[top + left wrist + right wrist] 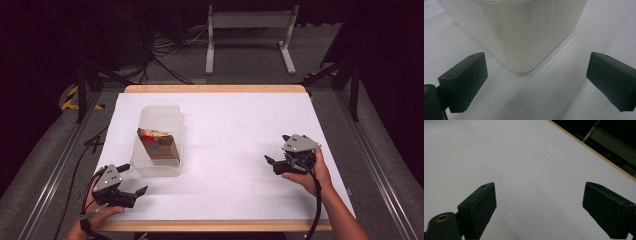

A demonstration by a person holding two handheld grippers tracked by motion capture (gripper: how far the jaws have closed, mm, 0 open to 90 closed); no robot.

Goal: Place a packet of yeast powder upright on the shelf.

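High view showed a translucent plastic container [161, 140] standing on the left half of the white counter [235, 130], with a brown snack packet [159, 144] lying inside it. The left tongs [131, 181] rested near the container's near corner, jaws spread wide and empty. The right tongs [276, 151] sat well apart at the counter's right side, held in a hand [310, 172], jaws likewise apart, gripping nothing.

No readable text; packet [159, 144] print too small.
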